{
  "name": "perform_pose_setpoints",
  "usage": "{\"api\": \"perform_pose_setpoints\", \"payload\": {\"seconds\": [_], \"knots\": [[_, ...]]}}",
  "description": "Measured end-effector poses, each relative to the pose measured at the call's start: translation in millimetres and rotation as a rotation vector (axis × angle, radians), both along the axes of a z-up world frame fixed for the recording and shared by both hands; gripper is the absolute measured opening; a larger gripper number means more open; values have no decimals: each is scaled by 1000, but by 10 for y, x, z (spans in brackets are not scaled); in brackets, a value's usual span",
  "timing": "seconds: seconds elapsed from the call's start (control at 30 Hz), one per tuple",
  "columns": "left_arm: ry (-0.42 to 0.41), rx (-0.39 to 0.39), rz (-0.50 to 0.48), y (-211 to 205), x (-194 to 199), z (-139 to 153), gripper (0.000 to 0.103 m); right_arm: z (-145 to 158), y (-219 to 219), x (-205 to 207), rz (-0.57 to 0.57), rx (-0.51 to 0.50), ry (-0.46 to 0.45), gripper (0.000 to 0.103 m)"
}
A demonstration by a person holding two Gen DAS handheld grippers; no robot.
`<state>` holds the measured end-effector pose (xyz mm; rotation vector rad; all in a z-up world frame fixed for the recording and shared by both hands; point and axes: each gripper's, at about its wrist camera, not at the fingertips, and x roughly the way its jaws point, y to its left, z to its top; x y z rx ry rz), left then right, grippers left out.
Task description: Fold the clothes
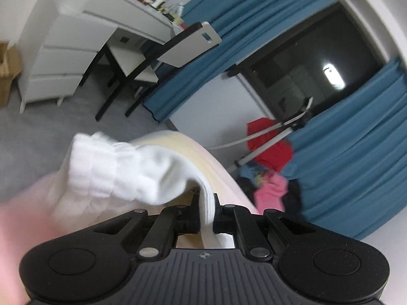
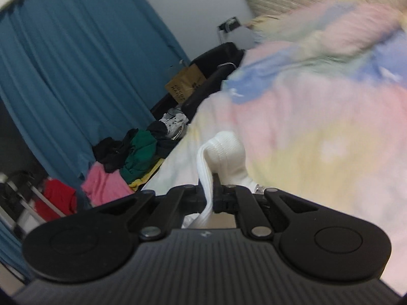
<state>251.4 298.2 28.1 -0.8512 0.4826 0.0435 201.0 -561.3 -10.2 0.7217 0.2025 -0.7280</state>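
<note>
Since both grippers are clamped on the white sock [image 1: 119, 167], left gripper [image 1: 206, 203] pinching one end and right gripper [image 2: 209, 190] the other, it hangs lifted over the pastel bedspread [image 2: 318, 132], probably to line up a fold.

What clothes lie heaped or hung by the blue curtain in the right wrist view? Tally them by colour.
Pink garment: 1
Green garment: 1
Black garment: 1
Red garment: 1
Yellow garment: 1
Total: 5 that I can tell apart.
</note>
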Motion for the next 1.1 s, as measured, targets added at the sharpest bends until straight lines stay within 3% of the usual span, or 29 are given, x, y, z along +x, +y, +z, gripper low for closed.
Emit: {"api": "perform_pose_setpoints", "payload": {"seconds": [0.17, 0.3, 0.4, 0.5, 0.63, 0.73, 0.8, 0.87, 0.9, 0.93, 1.1], "knots": [[65, 92, 44, -225, 1188, -354, 7, -309, -4, 1148, 19, -76, 114, 6], [205, 202, 45, -401, 2013, -772, 7, -755, -19, 1797, 36, -114, 221, 6], [250, 287, 15, -536, 2323, -939, 8, -1049, -13, 2069, 49, -133, 278, 6], [271, 344, -13, -614, 2384, -1019, 10, -1175, -7, 2141, 65, -143, 294, 7], [255, 351, -42, -597, 2193, -982, 14, -1107, -3, 2018, 90, -113, 260, 14], [219, 361, -65, -567, 1875, -874, 37, -1017, -5, 1808, 148, -58, 231, 32], [168, 368, -74, -568, 1608, -777, 56, -965, 65, 1565, 151, -44, 206, 49], [158, 375, -56, -584, 1319, -703, 67, -918, 129, 1311, 136, -15, 182, 60], [152, 356, -54, -581, 1155, -680, 68, -900, 153, 1179, 131, 9, 166, 61], [146, 335, -53, -577, 992, -659, 69, -895, 178, 1033, 137, 41, 140, 61], [90, -23, 0, -421, 11, -811, 83, -1007, 358, 254, 161, 140, 50, 62]]}}
